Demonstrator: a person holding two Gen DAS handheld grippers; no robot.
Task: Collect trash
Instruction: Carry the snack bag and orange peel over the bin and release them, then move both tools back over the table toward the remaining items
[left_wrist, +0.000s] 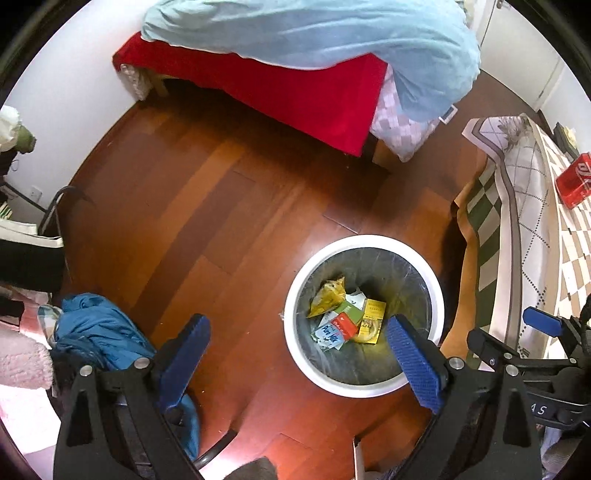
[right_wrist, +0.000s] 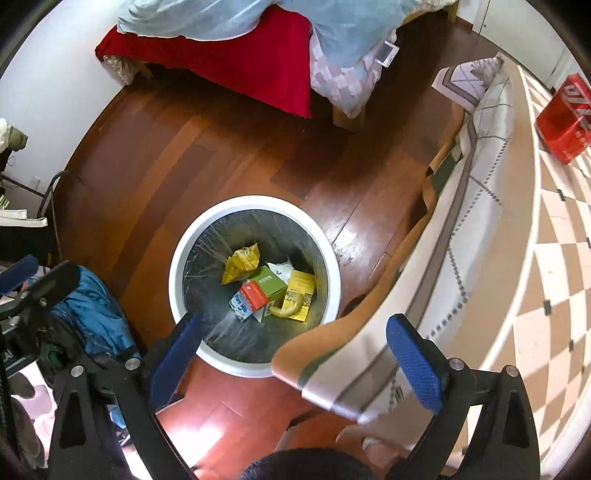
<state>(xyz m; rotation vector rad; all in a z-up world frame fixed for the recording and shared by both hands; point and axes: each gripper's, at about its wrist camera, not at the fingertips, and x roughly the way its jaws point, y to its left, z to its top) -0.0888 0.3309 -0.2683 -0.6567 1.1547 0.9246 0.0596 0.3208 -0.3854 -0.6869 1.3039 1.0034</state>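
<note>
While over bin (left_wrist: 364, 243), jaws wide

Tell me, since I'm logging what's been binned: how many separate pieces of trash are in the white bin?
6 visible in the white round bin: crumpled yellow wrapper, green box, red-and-blue milk carton, yellow booklet, banana, white paper scrap. More may lie underneath.

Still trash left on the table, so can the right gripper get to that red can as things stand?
Probably yes. The right gripper is open and empty, and the red can stands in the open on the checked tablecloth with nothing around it, though it sits well ahead to the right.
</note>
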